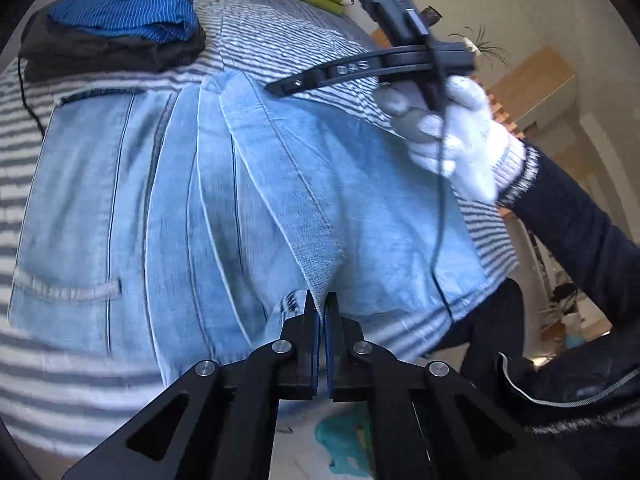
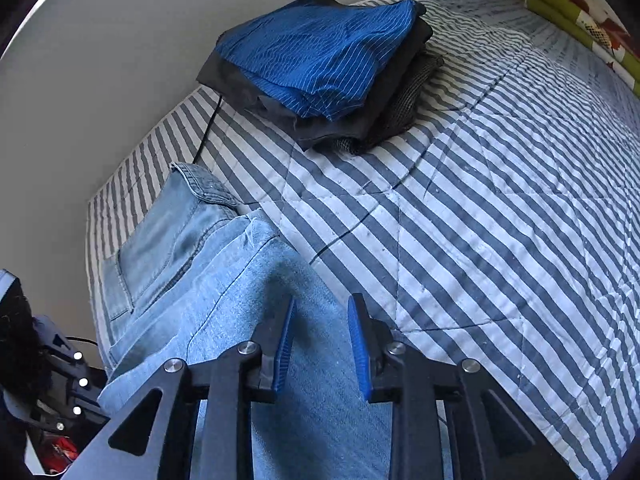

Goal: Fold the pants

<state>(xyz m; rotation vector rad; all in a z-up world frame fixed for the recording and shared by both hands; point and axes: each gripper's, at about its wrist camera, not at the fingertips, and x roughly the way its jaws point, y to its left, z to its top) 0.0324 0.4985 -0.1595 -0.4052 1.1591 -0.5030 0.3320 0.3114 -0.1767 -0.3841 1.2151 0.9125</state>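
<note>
left gripper (image 1: 320, 304): closed, pinching jeans (image 1: 248, 184) edge to carry the fold;
right gripper (image 2: 320, 320): part open above jeans, holding nothing;
bed (image 2: 500, 220): folding surface

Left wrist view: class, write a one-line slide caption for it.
Left tongs shut on a fold of light blue jeans spread over a striped quilt, right tongs hovering above.

A stack of folded clothes (image 2: 320, 68) rests on the striped quilt (image 2: 500, 200), green-patterned bedding (image 2: 580, 20) beyond.

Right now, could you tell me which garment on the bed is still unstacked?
The light blue jeans, spread beside the pile of the blue pinstriped garment on dark ones.
</note>
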